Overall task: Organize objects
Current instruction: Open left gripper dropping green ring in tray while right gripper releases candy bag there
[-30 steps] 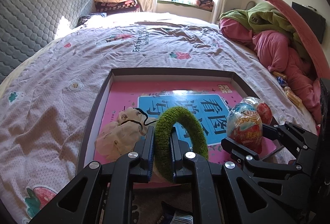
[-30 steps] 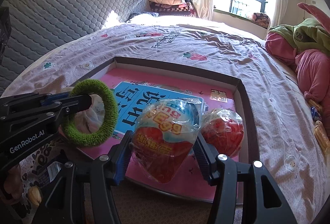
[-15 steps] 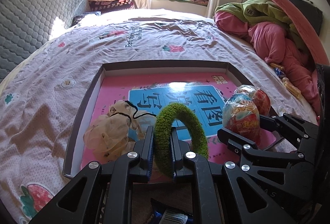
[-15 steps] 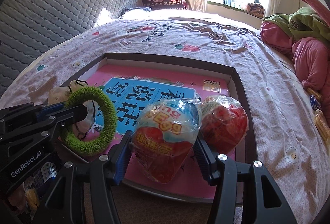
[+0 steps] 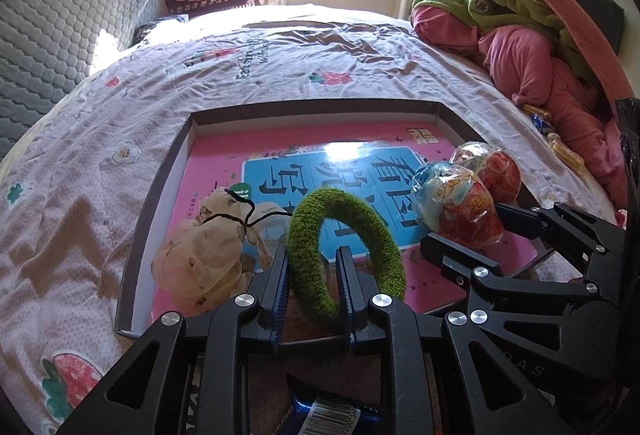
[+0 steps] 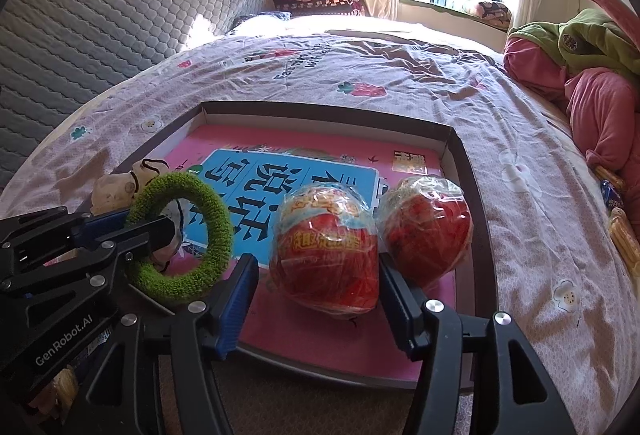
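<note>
Two jaws just opening: left gripper (image 5: pixel 312 283) loose around green ring (image 5: pixel 346 247); right gripper (image 6: pixel 316 299) astride egg (image 6: pixel 326 251), contact unclear

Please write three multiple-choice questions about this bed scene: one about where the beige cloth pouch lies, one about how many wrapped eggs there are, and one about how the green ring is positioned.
1. Where does the beige pouch lie?
A. In the tray, near its left wall
B. On the pink blanket
C. On the window sill

2. How many wrapped eggs are in the tray?
A. One
B. Two
C. Four

3. How is the green ring positioned?
A. Flat on the bedsheet
B. Hung over an egg
C. Upright on its edge

Key: 1 A, the pouch sits inside the tray beside its left wall. 2 B, one egg and a second egg lie side by side. 3 C, its hole shows open from the side in the right wrist view.
</note>
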A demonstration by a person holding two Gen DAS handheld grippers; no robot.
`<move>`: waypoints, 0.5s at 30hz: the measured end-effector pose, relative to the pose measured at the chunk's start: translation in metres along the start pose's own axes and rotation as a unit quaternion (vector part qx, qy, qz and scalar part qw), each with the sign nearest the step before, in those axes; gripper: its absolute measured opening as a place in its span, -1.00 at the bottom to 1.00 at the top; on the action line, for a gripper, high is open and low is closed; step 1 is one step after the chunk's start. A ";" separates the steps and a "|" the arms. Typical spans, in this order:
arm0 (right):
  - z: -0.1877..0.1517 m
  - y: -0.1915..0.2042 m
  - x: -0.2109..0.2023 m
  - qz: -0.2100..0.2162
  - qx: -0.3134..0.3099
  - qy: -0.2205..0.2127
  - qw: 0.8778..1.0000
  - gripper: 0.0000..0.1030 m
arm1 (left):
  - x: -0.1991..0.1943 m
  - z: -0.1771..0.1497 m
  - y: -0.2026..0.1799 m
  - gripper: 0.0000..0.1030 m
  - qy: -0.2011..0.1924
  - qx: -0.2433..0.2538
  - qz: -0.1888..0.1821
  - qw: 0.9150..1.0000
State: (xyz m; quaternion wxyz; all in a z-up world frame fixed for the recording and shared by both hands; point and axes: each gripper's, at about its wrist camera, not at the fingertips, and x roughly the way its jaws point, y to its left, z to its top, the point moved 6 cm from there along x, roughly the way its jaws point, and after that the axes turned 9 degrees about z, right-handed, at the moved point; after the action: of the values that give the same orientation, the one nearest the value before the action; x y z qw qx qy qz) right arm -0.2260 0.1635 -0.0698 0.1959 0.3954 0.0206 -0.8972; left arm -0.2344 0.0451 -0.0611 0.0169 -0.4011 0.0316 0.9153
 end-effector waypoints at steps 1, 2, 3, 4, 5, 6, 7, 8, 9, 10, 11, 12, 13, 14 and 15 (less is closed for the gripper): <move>0.000 0.000 0.000 0.000 0.000 0.000 1.000 0.16 | 0.001 -0.001 0.000 -0.52 0.002 -0.001 0.001 1.000; -0.001 0.000 0.000 0.001 0.000 0.000 1.000 0.17 | 0.001 -0.001 0.000 -0.52 0.002 0.000 0.003 1.000; -0.001 0.000 0.000 0.001 0.000 0.000 1.000 0.17 | 0.001 -0.002 0.000 -0.51 0.004 0.002 0.005 1.000; -0.001 0.000 0.000 0.001 0.000 0.000 1.000 0.17 | 0.001 -0.002 0.000 -0.51 0.004 0.002 0.006 1.000; -0.001 0.000 0.000 0.001 -0.001 0.000 1.000 0.17 | 0.001 -0.002 0.000 -0.51 0.004 0.002 0.005 1.000; -0.001 0.000 0.000 0.002 -0.002 0.001 1.000 0.18 | 0.001 -0.002 0.000 -0.51 0.005 0.001 0.004 1.000; -0.002 0.000 0.000 0.001 -0.002 0.000 1.000 0.18 | 0.001 -0.002 0.000 -0.51 0.007 0.001 0.003 1.000; -0.001 0.000 -0.001 0.000 -0.002 0.000 1.000 0.18 | 0.001 -0.002 0.001 -0.51 0.008 0.000 0.002 1.000; -0.002 -0.001 -0.001 0.002 -0.002 0.000 1.000 0.18 | 0.000 -0.002 0.001 -0.50 0.009 -0.001 0.001 1.000; -0.002 -0.001 -0.001 0.002 -0.001 0.000 1.000 0.19 | 0.000 -0.003 0.001 -0.50 0.011 0.000 0.001 1.000; -0.002 -0.001 -0.002 0.002 -0.001 -0.001 1.000 0.19 | 0.001 -0.003 0.001 -0.50 0.015 0.000 0.002 1.000; -0.002 0.000 -0.003 0.003 -0.001 -0.001 1.000 0.19 | 0.001 -0.004 0.002 -0.49 0.016 0.000 0.002 1.000; -0.002 0.000 -0.003 0.005 0.000 0.000 1.000 0.19 | 0.000 -0.004 0.002 -0.49 0.015 0.000 0.002 1.000; -0.003 0.001 -0.004 0.006 0.000 0.000 1.000 0.19 | -0.001 -0.005 0.003 -0.48 0.015 -0.001 0.002 1.000; -0.003 0.002 -0.004 0.007 -0.001 0.000 1.000 0.19 | -0.002 -0.005 0.003 -0.47 0.016 -0.003 0.000 1.000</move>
State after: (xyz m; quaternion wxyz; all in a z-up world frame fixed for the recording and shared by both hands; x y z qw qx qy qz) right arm -0.2208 0.1639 -0.0687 0.2021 0.3951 0.0186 -0.8959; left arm -0.2296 0.0417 -0.0631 0.0153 -0.4160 0.0296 0.9088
